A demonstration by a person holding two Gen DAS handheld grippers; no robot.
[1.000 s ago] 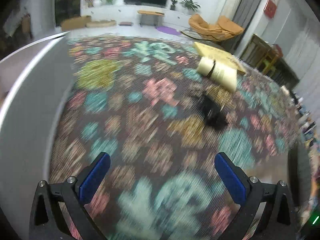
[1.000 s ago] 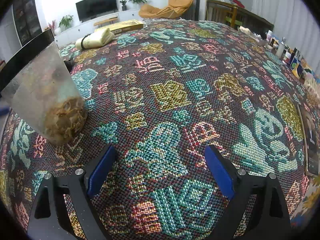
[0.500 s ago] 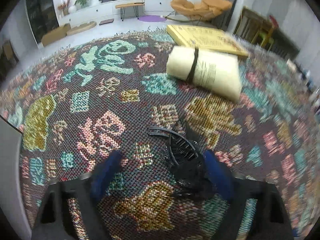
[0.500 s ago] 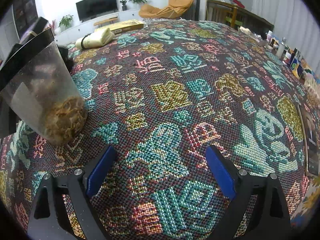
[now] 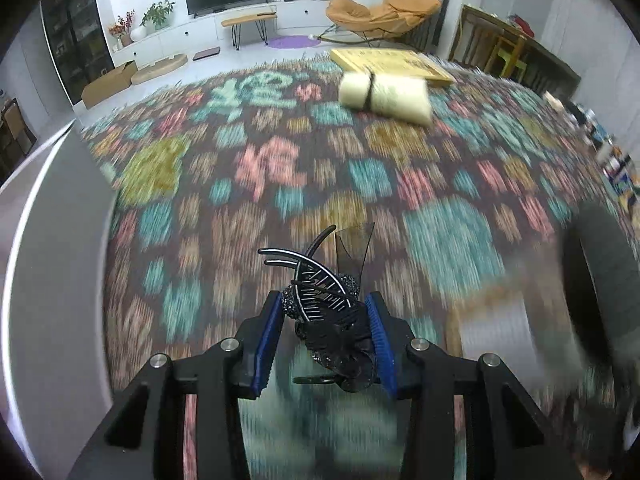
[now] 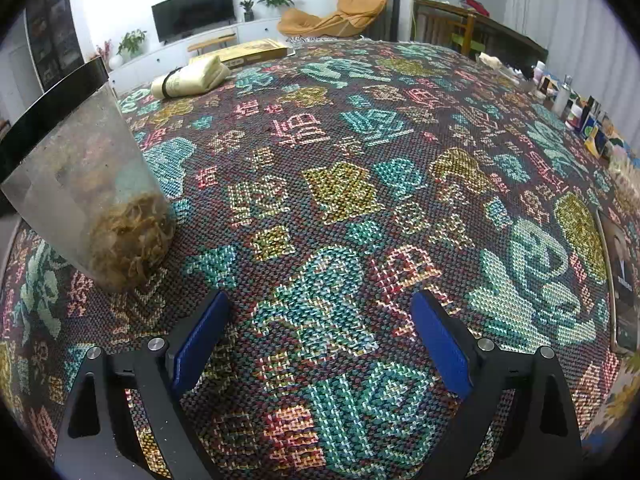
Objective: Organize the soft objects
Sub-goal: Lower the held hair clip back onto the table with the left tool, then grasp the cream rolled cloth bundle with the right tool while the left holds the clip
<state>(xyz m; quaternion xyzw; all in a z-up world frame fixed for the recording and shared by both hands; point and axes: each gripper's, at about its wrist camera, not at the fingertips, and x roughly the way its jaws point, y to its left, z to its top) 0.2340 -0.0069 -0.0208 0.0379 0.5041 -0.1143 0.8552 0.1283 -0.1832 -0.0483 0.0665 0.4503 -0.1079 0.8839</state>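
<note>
Closing on a black hair claw clip (image 5: 326, 304), the left gripper (image 5: 326, 334) has its blue fingers (image 5: 267, 344) narrow, pads pressed to both sides of the clip, whose curved teeth stick out ahead over the patterned woven cloth (image 6: 360, 184). To do this step well, the squeeze should stay on the clip's thick hinge body, not its thin teeth, and the lift should be gentle so it cannot twist loose. Off to the right, the right gripper (image 6: 320, 332) hangs with fingers wide and nothing between them. Near its left side stands a clear bag (image 6: 92, 200) with tan fluff inside, a likely home for the clip. Far back lies a strapped cream roll (image 5: 384, 94), against a yellow flat box (image 5: 390, 64).
</note>
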